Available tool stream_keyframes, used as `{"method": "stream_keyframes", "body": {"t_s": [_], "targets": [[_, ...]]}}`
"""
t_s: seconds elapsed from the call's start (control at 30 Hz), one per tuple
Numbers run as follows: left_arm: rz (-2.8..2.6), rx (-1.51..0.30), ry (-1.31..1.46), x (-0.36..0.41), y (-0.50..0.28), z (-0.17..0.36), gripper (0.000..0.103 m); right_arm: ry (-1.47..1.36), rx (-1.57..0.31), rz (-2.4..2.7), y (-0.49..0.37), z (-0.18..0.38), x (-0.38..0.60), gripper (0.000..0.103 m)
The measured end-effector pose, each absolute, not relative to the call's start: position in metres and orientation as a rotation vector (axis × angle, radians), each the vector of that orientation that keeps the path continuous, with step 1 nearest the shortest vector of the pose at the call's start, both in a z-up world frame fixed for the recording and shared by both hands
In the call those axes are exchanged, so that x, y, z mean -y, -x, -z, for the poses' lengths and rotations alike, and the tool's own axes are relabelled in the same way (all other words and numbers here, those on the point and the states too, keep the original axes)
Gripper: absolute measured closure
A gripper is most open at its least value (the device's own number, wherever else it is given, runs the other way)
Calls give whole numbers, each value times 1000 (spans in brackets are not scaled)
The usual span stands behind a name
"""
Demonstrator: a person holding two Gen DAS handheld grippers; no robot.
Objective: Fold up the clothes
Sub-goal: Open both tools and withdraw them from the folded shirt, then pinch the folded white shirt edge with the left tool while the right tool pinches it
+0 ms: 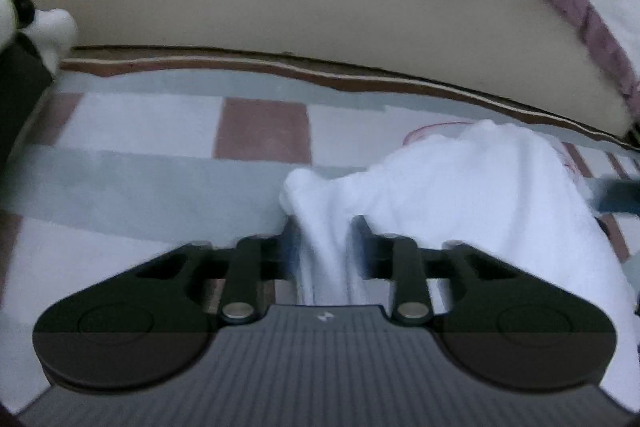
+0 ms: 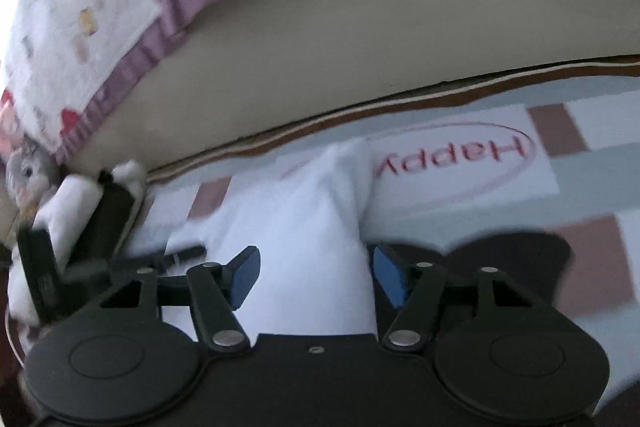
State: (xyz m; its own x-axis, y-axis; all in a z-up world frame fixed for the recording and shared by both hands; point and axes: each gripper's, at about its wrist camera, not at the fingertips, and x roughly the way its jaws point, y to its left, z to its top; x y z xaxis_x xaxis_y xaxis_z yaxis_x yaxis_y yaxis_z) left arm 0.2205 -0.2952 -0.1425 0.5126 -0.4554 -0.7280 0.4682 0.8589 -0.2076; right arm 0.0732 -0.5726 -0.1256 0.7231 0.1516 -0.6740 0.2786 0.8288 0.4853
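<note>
Up front in the left wrist view the left gripper is pinching a bunched fold of the white cloth on the checked bedsheet, while over in the right wrist view the right gripper sits spread with cloth between its pads but not squeezed, so I'd guess we're mid-regrasp and the right needs to find a corner next.

Both wrist views look down, close, sharing white cloth.

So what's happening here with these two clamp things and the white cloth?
A person is folding a white garment on a bed with a checked sheet, holding a two-finger tool in each hand. The left tool is clamped on a bunched part of the cloth. The right tool stands open, its blue pads either side of the fabric without pinching it.
</note>
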Motion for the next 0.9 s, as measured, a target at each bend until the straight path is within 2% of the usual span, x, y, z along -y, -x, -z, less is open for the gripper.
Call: {"method": "stream_keyframes", "body": {"t_s": [0.07, 0.1, 0.13, 0.17, 0.2, 0.23, 0.3, 0.37, 0.47, 0.57, 0.6, 0.73, 0.83, 0.9], "targets": [[567, -833, -46, 297, -209, 132, 93, -598, -807, 60, -101, 133, 578, 35], [572, -797, -59, 297, -205, 125, 93, -576, -818, 27, -113, 137, 578, 39], [572, -768, -65, 295, -202, 120, 93, -519, -816, -10, -122, 142, 575, 53], [559, -756, -59, 291, -203, 119, 93, -453, -811, -45, -130, 145, 571, 61], [546, -744, -52, 288, -204, 118, 93, -404, -797, -48, -133, 149, 569, 80], [528, -767, -35, 285, -210, 124, 93, -361, -780, -42, -134, 153, 569, 84], [491, -815, 0, 278, -221, 136, 89, -330, -746, -14, -136, 160, 572, 83], [449, -860, 26, 276, -231, 150, 76, -383, -723, 33, -133, 165, 581, 82], [397, -864, 85, 267, -236, 144, 74, -367, -714, 145, -123, 149, 567, 75], [409, -908, 89, 260, -240, 140, 76, -366, -668, 113, -95, 124, 537, 59], [422, -956, 105, 257, -242, 140, 76, -369, -675, 67, -86, 122, 521, 49], [515, -1067, 218, 238, -228, 132, 76, -381, -703, -117, -52, 114, 459, 49], [537, -1055, 152, 235, -210, 117, 72, -278, -796, -210, -44, 135, 404, 49], [521, -1062, 95, 236, -196, 114, 65, -208, -817, -184, -36, 151, 371, 47]]}}
